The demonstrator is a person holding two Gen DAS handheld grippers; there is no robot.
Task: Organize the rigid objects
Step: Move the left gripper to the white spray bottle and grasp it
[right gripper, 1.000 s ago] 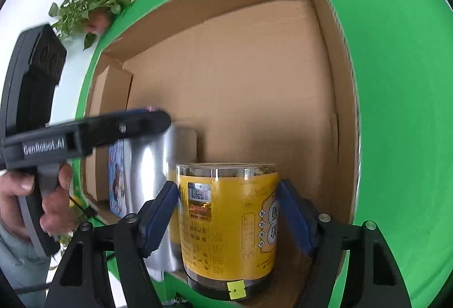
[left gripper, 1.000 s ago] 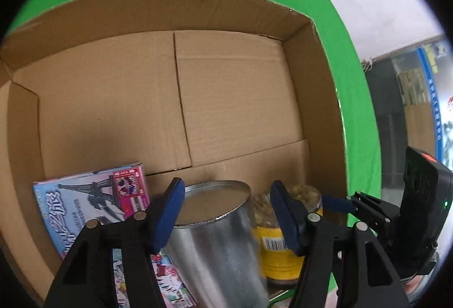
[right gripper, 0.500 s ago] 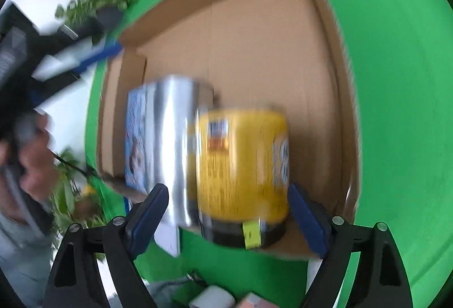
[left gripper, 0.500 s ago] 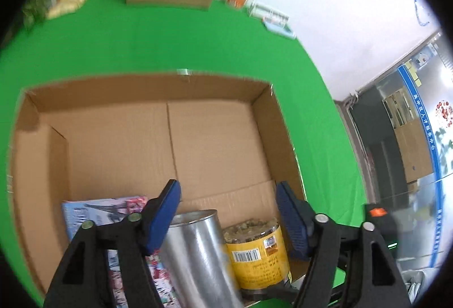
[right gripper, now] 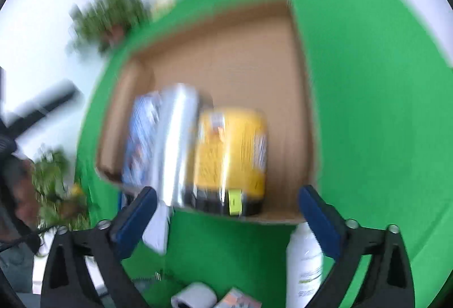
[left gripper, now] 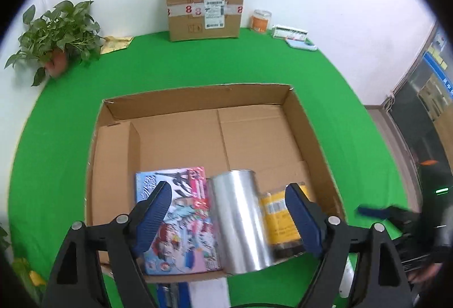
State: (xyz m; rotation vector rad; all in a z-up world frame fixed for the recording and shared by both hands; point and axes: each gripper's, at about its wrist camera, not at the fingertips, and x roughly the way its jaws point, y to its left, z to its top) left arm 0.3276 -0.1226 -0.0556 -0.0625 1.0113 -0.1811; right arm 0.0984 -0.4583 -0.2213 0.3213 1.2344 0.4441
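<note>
- The cardboard box [left gripper: 308, 138] sits in the middle of the green tabletop [left gripper: 354, 124]; along its near wall lie a picture book [left gripper: 187, 226] flat at the left, a silver can [left gripper: 240, 223] beside it, and a yellow jar [left gripper: 279, 216] at the right, the three close side by side, both cylinders with their long axis running from the near wall toward the far one.
- The left gripper [left gripper: 226, 220] hangs above that row, jaws wide and just been opening, nothing pressed between them; the silver can shows in the gap below, apart from the pads.
- The right gripper [right gripper: 226, 220] is over the box's near edge, jaws at their widest and just been opening, empty; this view is blurred.
- What is left to sort lies outside the box at the near edge of the tabletop: a white bottle [right gripper: 304, 265] just under the right jaws, a white roll [right gripper: 195, 298] and a small packet [right gripper: 237, 299] further in; the right hand looks nearer to all three.
- The box's near wall stands between those things and the free floor inside; the right and far parts of the box are bare.
</note>
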